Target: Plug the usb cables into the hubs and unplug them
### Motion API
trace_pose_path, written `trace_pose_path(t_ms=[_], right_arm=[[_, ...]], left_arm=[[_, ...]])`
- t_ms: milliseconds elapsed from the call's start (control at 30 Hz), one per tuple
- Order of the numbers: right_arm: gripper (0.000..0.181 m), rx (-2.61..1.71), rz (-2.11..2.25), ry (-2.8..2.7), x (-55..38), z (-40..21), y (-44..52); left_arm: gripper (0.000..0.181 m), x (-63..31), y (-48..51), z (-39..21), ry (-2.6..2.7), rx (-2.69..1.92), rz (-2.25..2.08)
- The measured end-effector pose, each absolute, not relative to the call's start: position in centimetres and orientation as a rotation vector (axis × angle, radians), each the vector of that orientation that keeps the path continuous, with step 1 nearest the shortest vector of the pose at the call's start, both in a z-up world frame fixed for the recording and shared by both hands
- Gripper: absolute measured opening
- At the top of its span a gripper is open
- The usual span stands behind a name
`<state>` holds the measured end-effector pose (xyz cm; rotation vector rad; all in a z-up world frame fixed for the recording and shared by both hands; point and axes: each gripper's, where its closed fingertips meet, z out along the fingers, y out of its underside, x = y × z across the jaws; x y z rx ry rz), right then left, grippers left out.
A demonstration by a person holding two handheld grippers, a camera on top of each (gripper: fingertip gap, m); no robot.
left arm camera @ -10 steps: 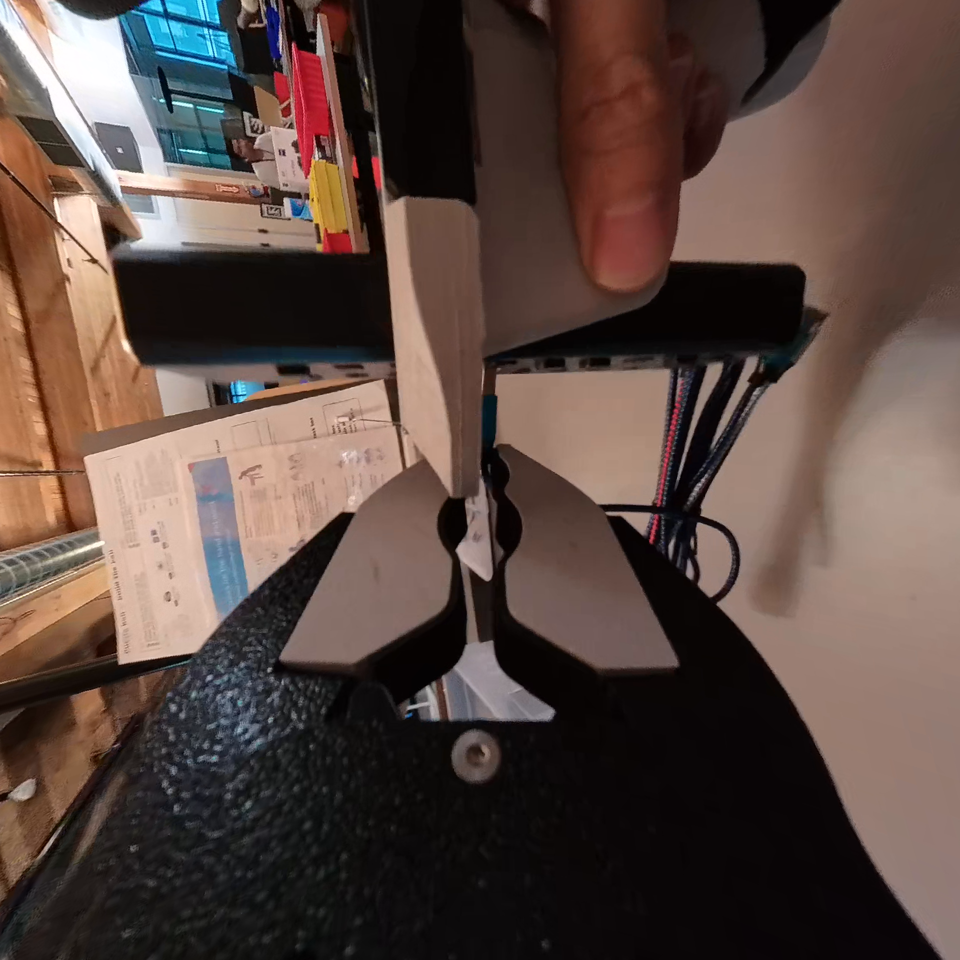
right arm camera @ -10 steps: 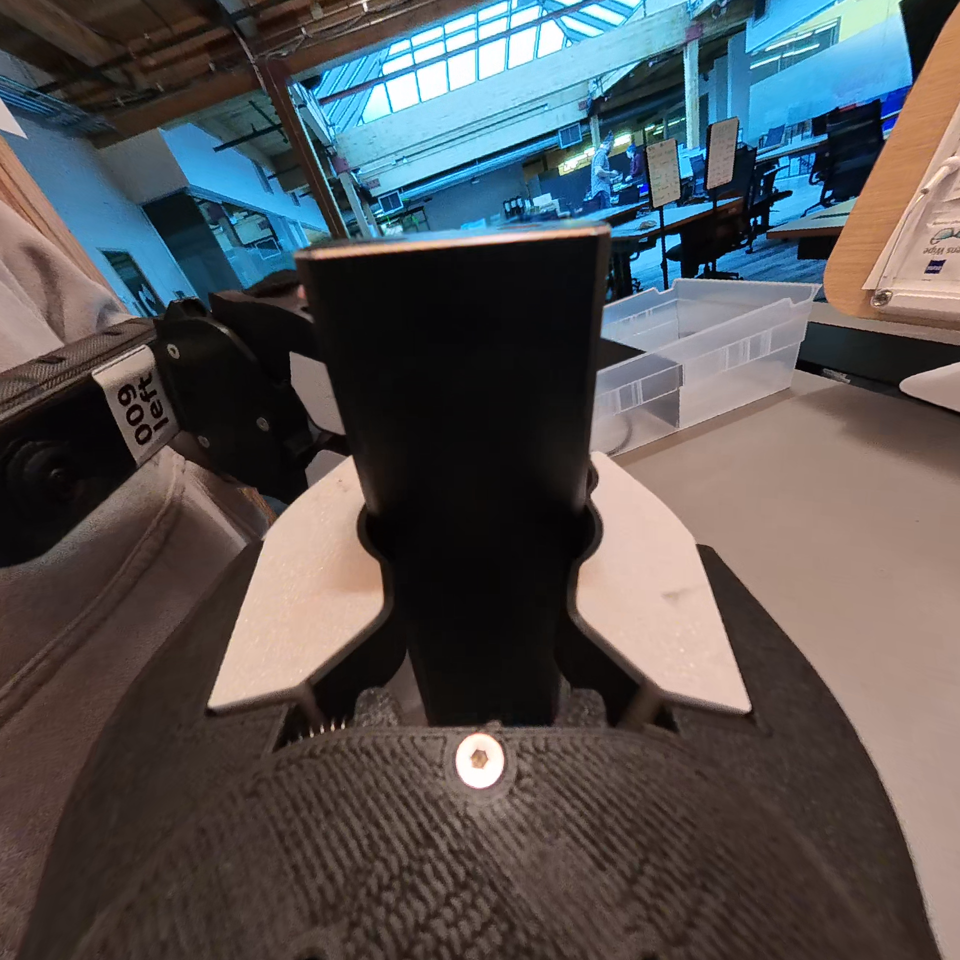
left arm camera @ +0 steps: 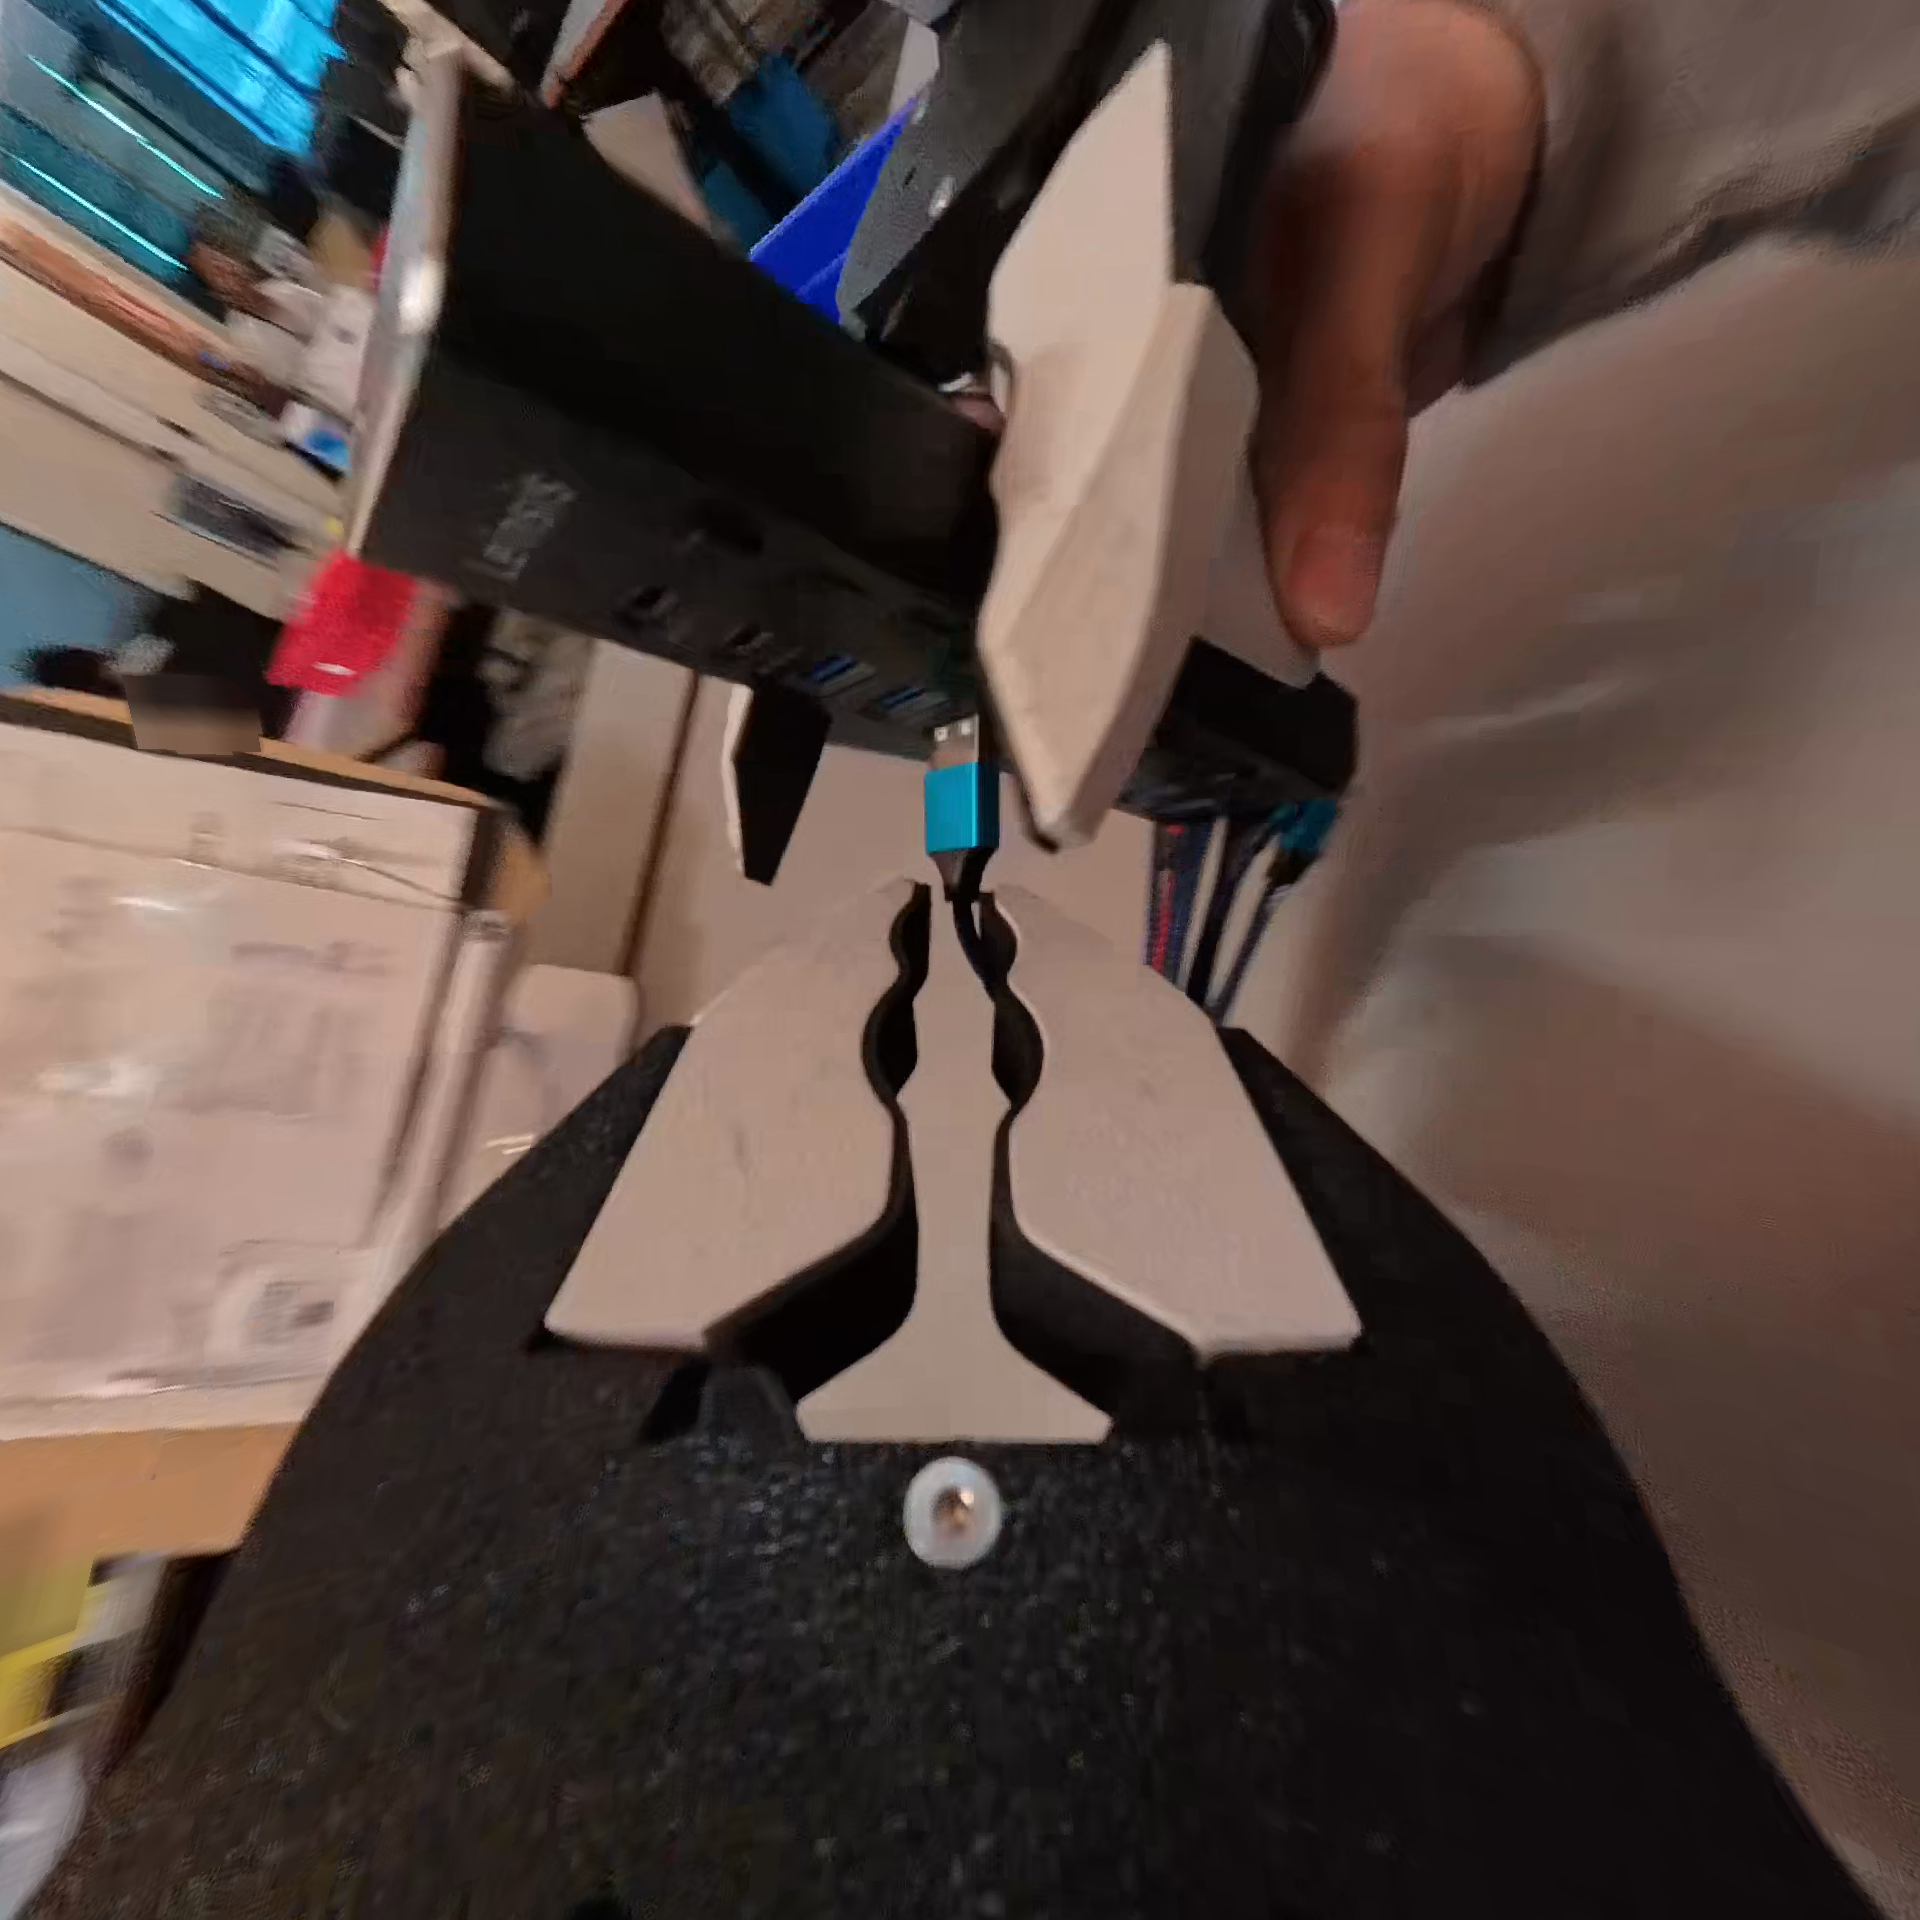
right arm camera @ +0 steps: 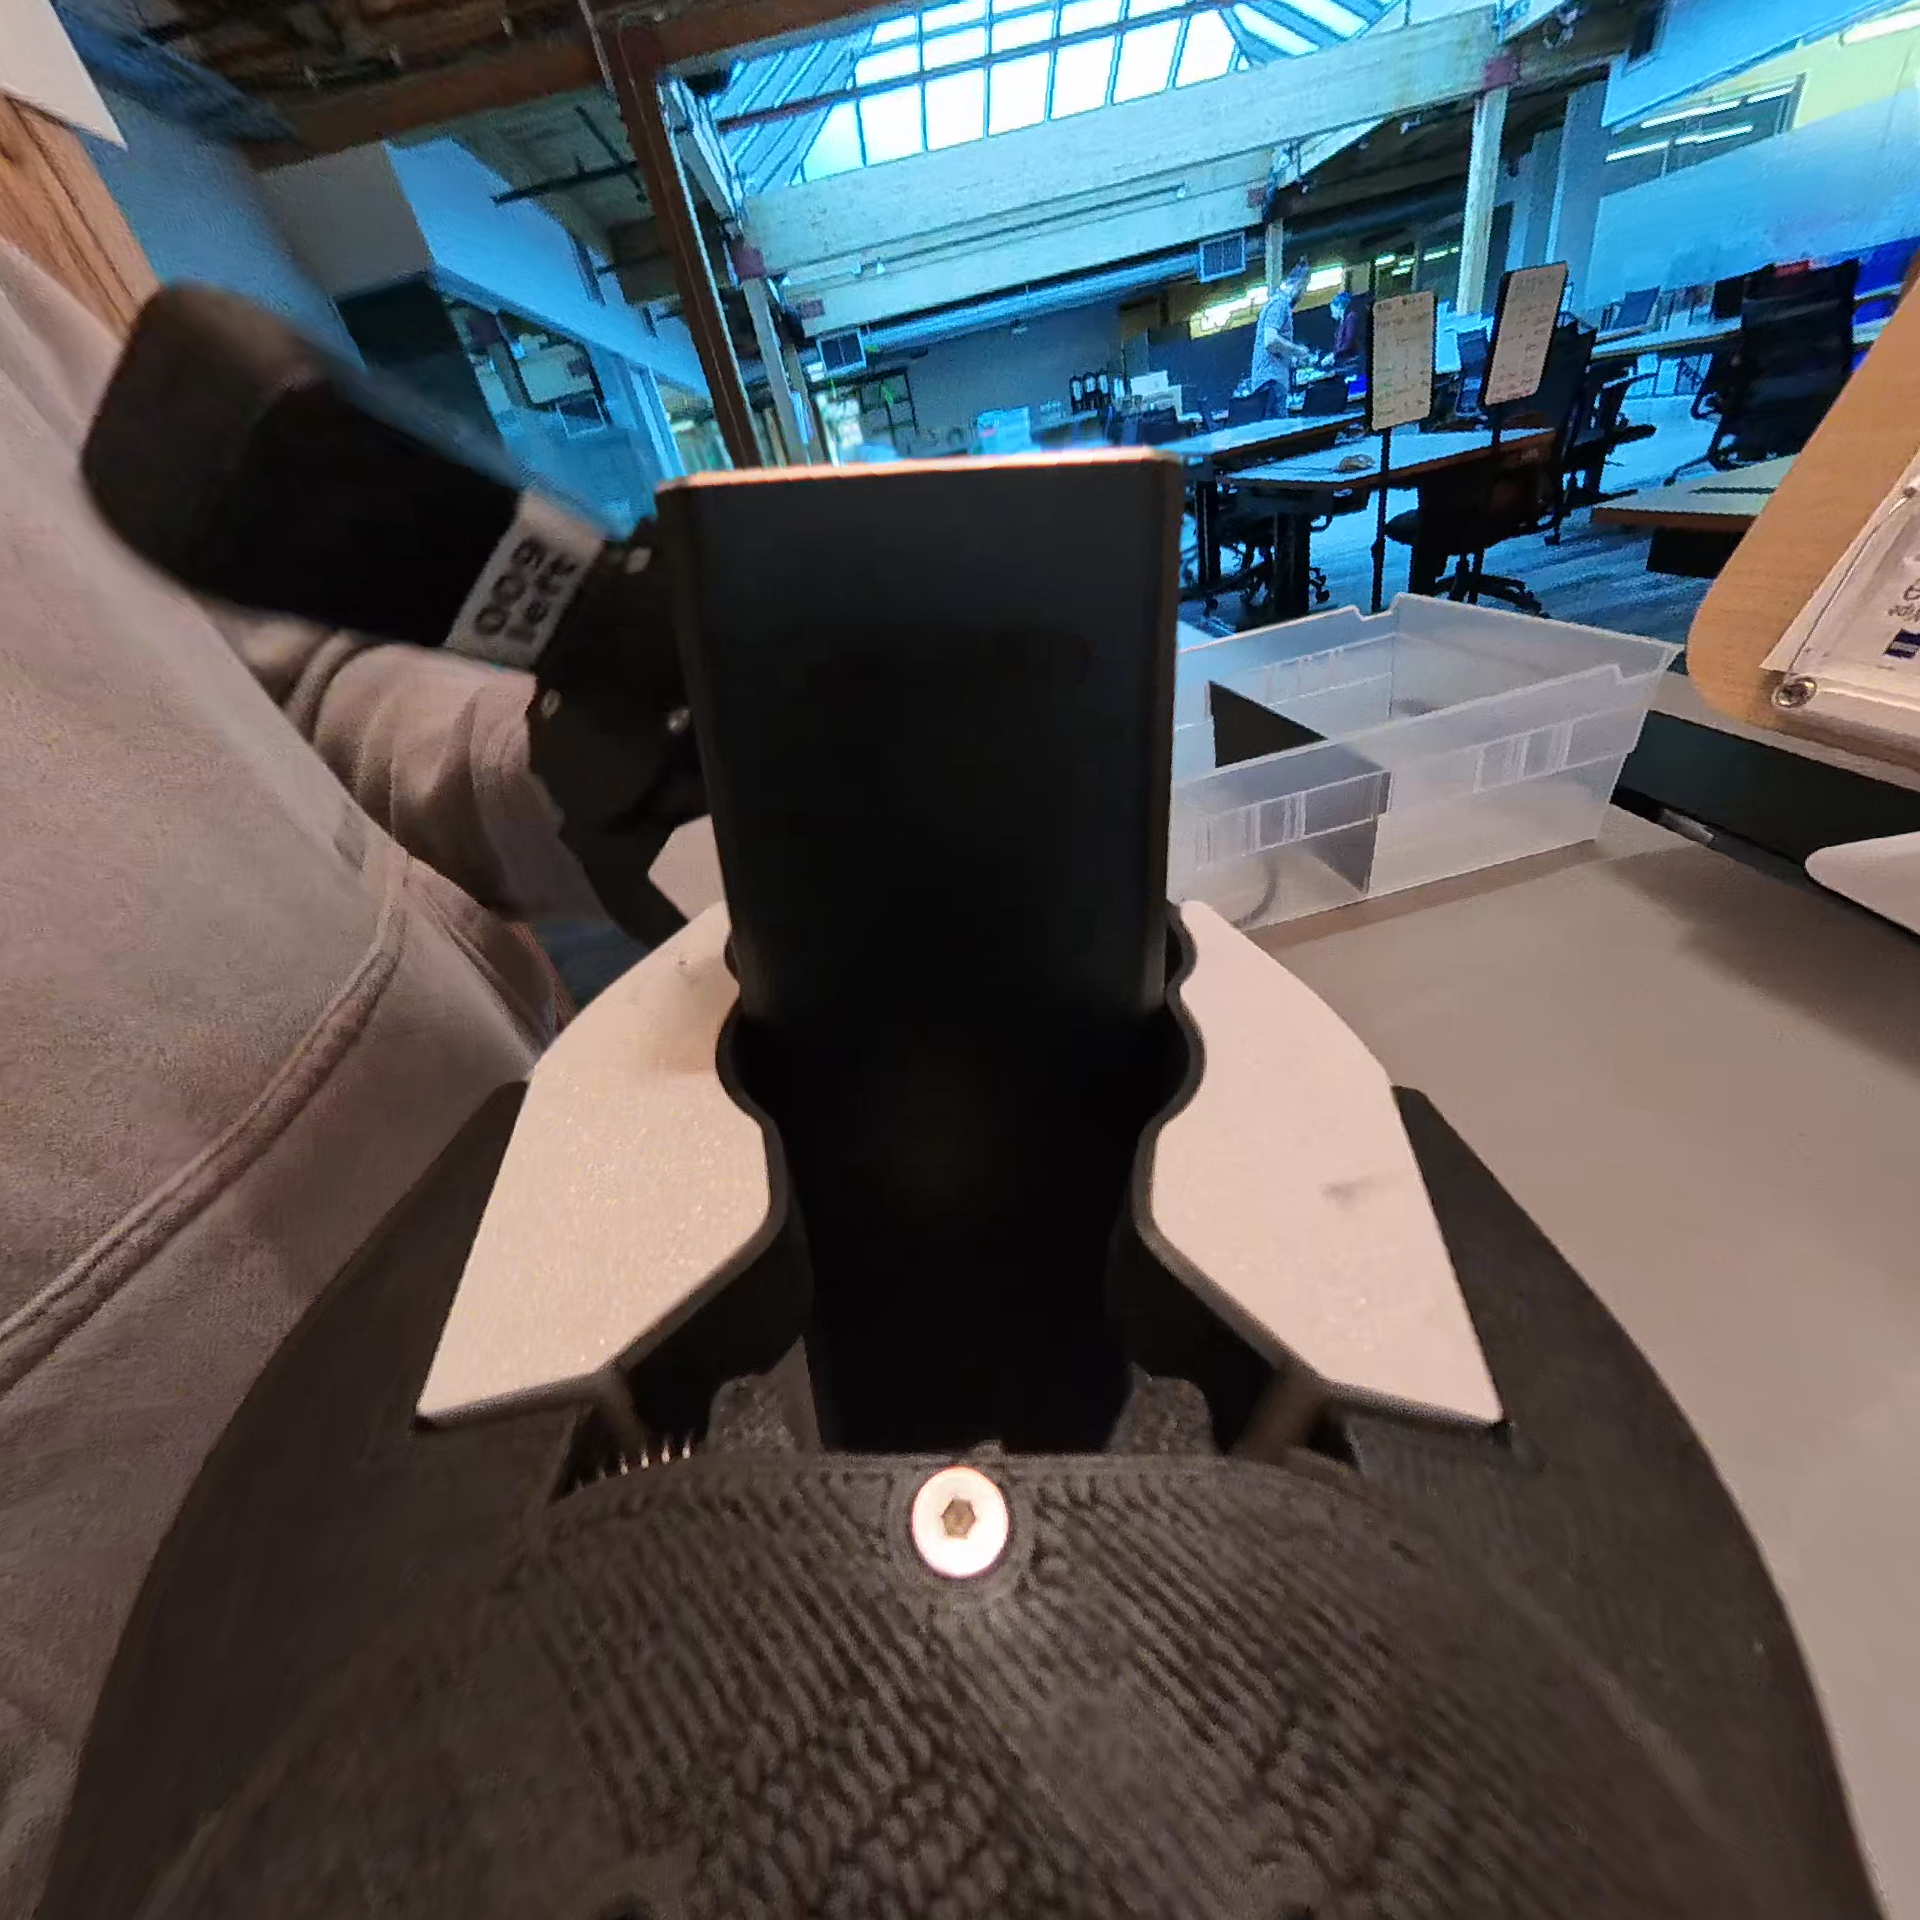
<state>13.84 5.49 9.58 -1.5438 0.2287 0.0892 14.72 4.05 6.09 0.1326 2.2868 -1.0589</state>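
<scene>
My right gripper [right arm camera: 951, 925] is shut on a black USB hub [right arm camera: 935, 779], which stands up between its fingers. In the left wrist view the hub [left arm camera: 675, 499] is tilted above my left gripper [left arm camera: 956, 894], clamped by the right gripper's white fingers [left arm camera: 1091, 520] with a hand [left arm camera: 1351, 416] behind. A blue USB plug [left arm camera: 961, 810] hangs just under the hub's port row, its metal tip showing. Its black cable [left arm camera: 971, 935] runs down between my left fingertips, which are closed on it. Several braided cables [left arm camera: 1226, 914] hang from the hub's right end.
A clear plastic divided bin [right arm camera: 1455, 727] stands on the grey table [right arm camera: 1610, 1195] behind the hub. A wooden board with a sheet [right arm camera: 1829, 623] is at the right. A grey sleeve [right arm camera: 208, 987] fills the left. A cardboard box with papers [left arm camera: 208, 1039] is to my left.
The hub has tilted and my left gripper has drawn back from it. The blue plug with its metal tip now shows below the ports. The left wrist view has swung.
</scene>
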Motion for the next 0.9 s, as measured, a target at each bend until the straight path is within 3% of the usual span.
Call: trace_pose_path(t_ms=[33, 133, 333, 400, 667, 900], right_arm=[[0.073, -1.564, 0.08, 0.217, 13.8, 9.4, 5.4], [0.073, -1.593, 0.079, 0.194, 13.5, 9.2, 5.2], [0.073, -1.556, 0.111, 0.162, 12.8, 9.8, 5.3], [0.072, -1.548, 0.122, 0.15, 12.5, 10.0, 5.5], [0.073, -1.584, 0.148, 0.165, 12.2, 9.4, 5.2], [0.072, -1.56, 0.158, 0.184, 12.4, 9.5, 4.6]], left_arm=[[0.014, 14.4, 4.1, 6.0, 2.339, 0.077, -1.144], [0.026, 13.8, 4.4, 5.8, 2.486, -0.079, -1.344], [0.019, 12.8, 3.6, 5.4, 2.631, -0.236, -1.59], [0.003, 12.9, 3.4, 5.6, 2.592, -0.232, -1.625], [0.001, 13.0, 3.1, 5.3, 2.536, -0.101, -1.443], [0.005, 12.9, 2.6, 5.6, 2.556, -0.207, -1.624]])
